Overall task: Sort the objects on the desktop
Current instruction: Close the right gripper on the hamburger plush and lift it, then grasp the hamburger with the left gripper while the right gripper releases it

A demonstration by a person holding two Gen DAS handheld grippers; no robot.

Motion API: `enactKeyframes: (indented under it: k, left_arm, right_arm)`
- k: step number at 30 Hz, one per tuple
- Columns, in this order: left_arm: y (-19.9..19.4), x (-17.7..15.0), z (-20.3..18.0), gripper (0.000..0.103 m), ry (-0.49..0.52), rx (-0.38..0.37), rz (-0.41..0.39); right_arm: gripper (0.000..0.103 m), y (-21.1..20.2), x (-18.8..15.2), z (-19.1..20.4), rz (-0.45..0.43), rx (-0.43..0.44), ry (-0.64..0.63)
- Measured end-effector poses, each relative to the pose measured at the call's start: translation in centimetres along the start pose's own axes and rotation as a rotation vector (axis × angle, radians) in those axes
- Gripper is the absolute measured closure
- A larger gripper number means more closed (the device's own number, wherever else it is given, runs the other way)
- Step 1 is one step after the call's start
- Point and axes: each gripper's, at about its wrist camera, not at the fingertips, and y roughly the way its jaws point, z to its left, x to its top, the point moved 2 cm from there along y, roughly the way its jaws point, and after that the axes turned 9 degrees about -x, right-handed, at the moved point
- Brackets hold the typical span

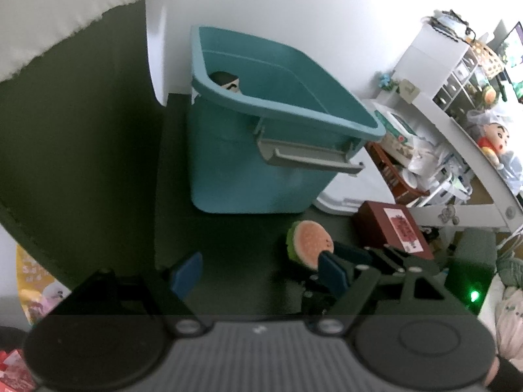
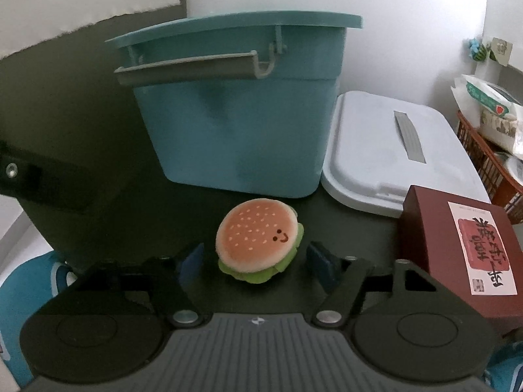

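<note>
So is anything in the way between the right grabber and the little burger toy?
No. The burger toy sits just ahead of the open right gripper, nothing between them. The teal bin stands behind it, top open.

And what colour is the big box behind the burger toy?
The storage bin is teal with a grey handle; the right wrist view shows it best.
</note>
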Motion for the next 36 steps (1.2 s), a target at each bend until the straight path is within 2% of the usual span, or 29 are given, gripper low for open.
enactKeyframes:
  k: [1, 5, 12, 19, 27, 33, 36]
  left_arm:
    - [0.1, 0.0, 0.0, 0.022, -0.001, 0.0, 0.002]
    - [0.4, -0.2, 0.0, 0.022, 0.001, -0.002, 0.008]
    - [0.1, 0.3, -0.2, 0.022, 0.0, -0.013, 0.001]
    - [-0.9, 0.7, -0.8, 0.022, -0.009, -0.019, -0.03]
    - [-2.9, 1.9, -2.2, 0.022, -0.007, -0.044, -0.101]
    - [-3.4, 2.0, -2.8, 0.029, -0.002, -0.071, -0.114]
    - [-3.6, 2.1, -2.9, 0.037, -0.011, -0.073, -0.135]
  right_arm:
    - [0.046, 0.1, 0.0, -0.1, 0.004, 0.004, 0.007]
    - [0.055, 0.0, 0.0, -0.3, 0.004, 0.018, 0.016]
    - [0.056, -1.4, 0.2, -0.4, -0.01, 0.044, 0.042]
    - [0.056, -3.5, 0.0, 0.4, -0.049, 0.129, 0.052]
    - [0.056, -7.1, 0.4, 1.0, -0.19, 0.265, 0.103]
    - [0.056, -8.0, 0.7, 1.4, -0.237, 0.279, 0.106]
    - [0.056, -8.5, 0.8, 1.6, -0.263, 0.288, 0.101]
